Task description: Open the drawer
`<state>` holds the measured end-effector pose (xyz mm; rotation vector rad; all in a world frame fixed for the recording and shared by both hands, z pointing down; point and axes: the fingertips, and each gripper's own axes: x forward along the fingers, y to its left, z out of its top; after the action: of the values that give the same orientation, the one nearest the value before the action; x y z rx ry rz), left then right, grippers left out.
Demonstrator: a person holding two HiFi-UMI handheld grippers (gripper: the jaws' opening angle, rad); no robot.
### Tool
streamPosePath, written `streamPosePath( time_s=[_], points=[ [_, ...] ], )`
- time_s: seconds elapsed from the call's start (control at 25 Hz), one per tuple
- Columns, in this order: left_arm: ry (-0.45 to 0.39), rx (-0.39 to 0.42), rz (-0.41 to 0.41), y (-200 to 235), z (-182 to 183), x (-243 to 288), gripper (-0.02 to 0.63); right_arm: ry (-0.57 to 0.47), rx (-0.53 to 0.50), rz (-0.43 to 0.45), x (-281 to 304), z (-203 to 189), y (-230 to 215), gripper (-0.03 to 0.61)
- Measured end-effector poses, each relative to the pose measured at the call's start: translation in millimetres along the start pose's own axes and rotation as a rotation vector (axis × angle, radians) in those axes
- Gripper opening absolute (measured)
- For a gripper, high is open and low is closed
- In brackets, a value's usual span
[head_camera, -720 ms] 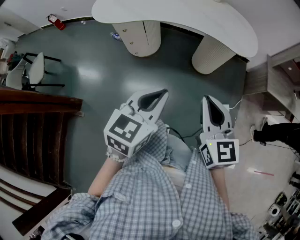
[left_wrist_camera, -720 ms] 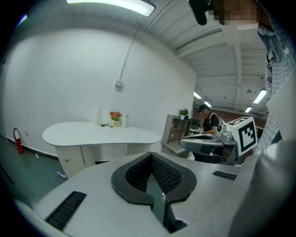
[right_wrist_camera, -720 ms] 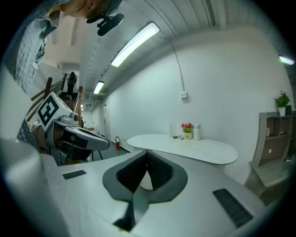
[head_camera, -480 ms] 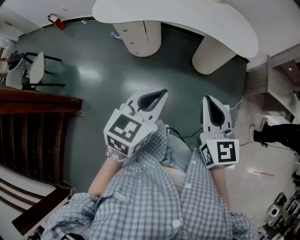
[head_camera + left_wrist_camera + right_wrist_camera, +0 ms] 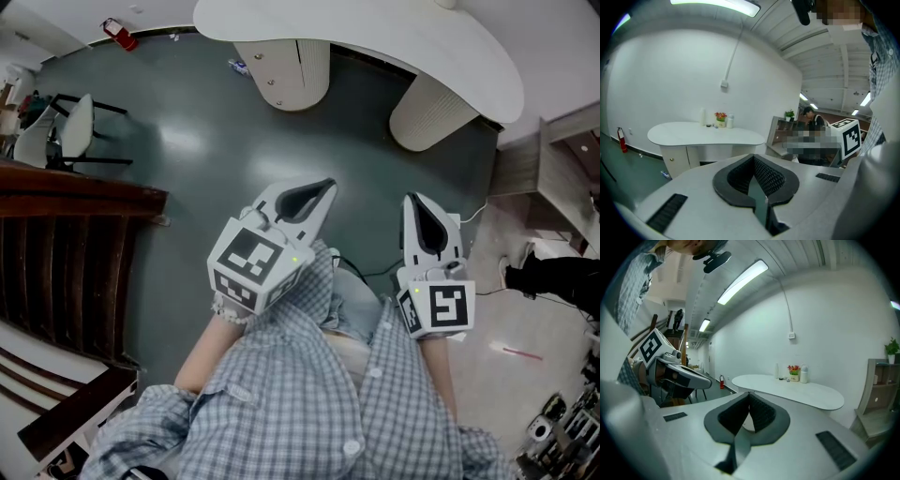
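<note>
Holding: we have one gripper in each hand, both low over our checked shirt [image 5: 309,394], pointing out across the floor.
left gripper [image 5: 328,184]: fingers shut tip to tip with nothing between them. Only floor shows through the slot behind the tips.
right gripper [image 5: 411,199]: fingers closed the same way, empty. It sits beside the left one and they are not touching.
cable [image 5: 370,274]: black, lying on the floor by our legs, under the grippers.
floor [image 5: 206,159]: dark green and glossy, between us and the table.
railing [image 5: 66,272]: dark wood, close on our left.
shelf unit [image 5: 553,173]: wood tone, at our right.
chair [image 5: 70,141]: white seat on black legs, past the railing on the left.
table [image 5: 375,47]: white, kidney-shaped, ahead across the floor on two bases.
drawer cabinet [image 5: 281,75]: the base under the table's left end, with small knobs on its front. The fronts look flush. We cannot tell which front is the drawer. It is well apart from both grippers.
ribbed base [image 5: 431,112]: round, under the table's right end.
flower pot [image 5: 793,370]: on the tabletop at the wall side.
bottle [image 5: 804,372]: white, just beside the flower pot.
fire extinguisher [image 5: 117,33]: red, against the far wall on the left.
</note>
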<state>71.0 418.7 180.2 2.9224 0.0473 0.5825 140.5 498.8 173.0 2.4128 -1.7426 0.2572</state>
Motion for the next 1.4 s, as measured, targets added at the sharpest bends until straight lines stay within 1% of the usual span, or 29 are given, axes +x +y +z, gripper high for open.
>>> streamPosePath(
  time_s=[0.2, 0.4, 0.52, 0.88, 1.12, 1.4],
  points=[
    [0.003, -0.012, 0.033, 14, 4, -5, 0.005, 0.002, 0.011, 0.035, 16, 5, 6, 0.008],
    [0.005, -0.027, 0.079, 41, 5, -18, 0.005, 0.008, 0.017, 0.083, 43, 11, 18, 0.008],
    [0.001, -0.057, 0.119, 64, 4, -28, 0.005, 0.007, 0.000, 0.120, 63, 16, 33, 0.008],
    [-0.015, -0.100, 0.212, 148, 4, -68, 0.005, 0.029, -0.022, 0.220, 137, 36, 87, 0.009],
    [-0.035, -0.128, 0.265, 196, 4, -94, 0.005, 0.026, -0.039, 0.256, 175, 47, 119, 0.009],
    [-0.059, -0.135, 0.302, 241, 4, -122, 0.005, 0.018, -0.055, 0.279, 210, 59, 153, 0.009]
  ],
)
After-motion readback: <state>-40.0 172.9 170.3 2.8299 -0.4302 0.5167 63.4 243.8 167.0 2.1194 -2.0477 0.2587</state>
